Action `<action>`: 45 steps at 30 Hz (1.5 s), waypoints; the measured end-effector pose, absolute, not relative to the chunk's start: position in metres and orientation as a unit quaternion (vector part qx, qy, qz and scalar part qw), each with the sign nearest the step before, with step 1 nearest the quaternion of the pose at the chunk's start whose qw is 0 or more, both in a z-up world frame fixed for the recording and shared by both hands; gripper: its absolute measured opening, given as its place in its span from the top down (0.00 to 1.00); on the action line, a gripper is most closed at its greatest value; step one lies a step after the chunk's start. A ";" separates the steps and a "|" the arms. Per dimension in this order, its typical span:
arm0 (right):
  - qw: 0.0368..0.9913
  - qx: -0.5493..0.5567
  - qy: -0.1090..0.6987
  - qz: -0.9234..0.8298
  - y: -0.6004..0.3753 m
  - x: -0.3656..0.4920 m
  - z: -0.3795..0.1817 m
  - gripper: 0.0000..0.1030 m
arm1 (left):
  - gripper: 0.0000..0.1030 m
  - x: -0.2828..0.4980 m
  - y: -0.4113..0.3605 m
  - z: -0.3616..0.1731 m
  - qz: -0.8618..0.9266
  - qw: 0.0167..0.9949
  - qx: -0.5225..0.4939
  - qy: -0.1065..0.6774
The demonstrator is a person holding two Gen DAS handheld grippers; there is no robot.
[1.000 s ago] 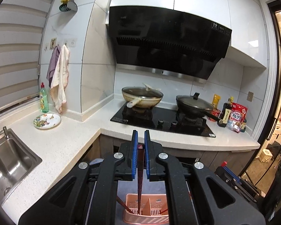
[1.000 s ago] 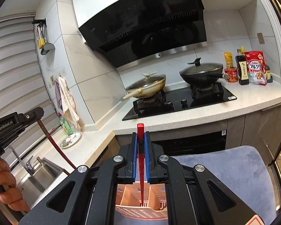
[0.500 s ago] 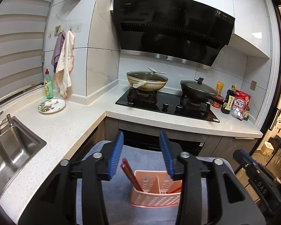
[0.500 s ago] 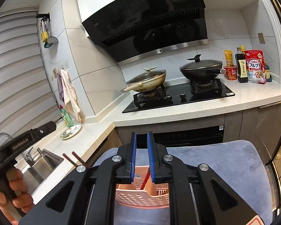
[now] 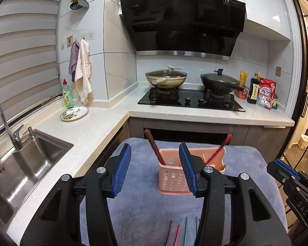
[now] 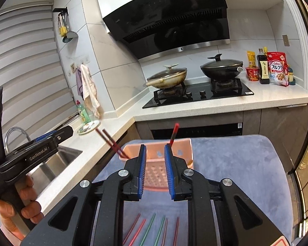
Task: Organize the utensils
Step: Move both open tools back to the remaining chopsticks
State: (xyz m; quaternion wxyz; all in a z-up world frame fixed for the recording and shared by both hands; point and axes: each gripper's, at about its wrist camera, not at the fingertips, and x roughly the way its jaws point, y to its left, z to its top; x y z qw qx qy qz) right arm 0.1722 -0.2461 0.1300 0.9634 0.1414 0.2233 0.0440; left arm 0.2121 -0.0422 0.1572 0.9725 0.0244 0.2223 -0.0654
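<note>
A pink slotted utensil holder (image 5: 172, 178) (image 6: 156, 153) stands on a blue-grey cloth (image 5: 145, 211) (image 6: 232, 164). Dark red chopsticks (image 5: 154, 146) (image 6: 110, 142) lean out of its left compartment, and a bright red chopstick (image 5: 219, 150) (image 6: 173, 133) leans out of its right one. My left gripper (image 5: 156, 170) is open and empty, just in front of the holder. My right gripper (image 6: 155, 172) is open and empty, also in front of the holder. Several red and green chopsticks (image 5: 181, 233) (image 6: 154, 229) lie flat on the cloth under the grippers.
A steel sink (image 5: 20, 164) with a tap is at the left. A white counter (image 5: 88, 127) carries a patterned plate (image 5: 74, 113) and a green bottle (image 5: 67, 96). Two lidded woks (image 5: 166, 79) sit on the hob at the back. Bottles and food packs (image 5: 260, 92) stand at the right.
Both grippers let go of their chopsticks into the holder, opened, and drew back and up. The loose chopsticks on the cloth have come into view.
</note>
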 end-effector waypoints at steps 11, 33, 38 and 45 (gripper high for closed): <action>0.949 0.136 0.280 0.051 -0.229 0.108 0.086 0.82 | 0.55 0.159 -0.036 0.116 -0.056 0.962 0.040 0.264; 0.915 0.110 0.388 0.027 -0.202 0.043 -0.017 0.82 | 0.55 0.105 -0.006 0.010 -0.048 0.927 0.044 0.369; 0.906 0.101 0.410 0.021 -0.196 0.039 -0.040 0.82 | 0.55 0.096 0.001 -0.012 -0.051 0.920 0.041 0.387; 0.895 0.102 0.433 0.015 -0.194 0.041 -0.064 0.82 | 0.55 0.088 0.010 -0.038 -0.057 0.908 0.037 0.414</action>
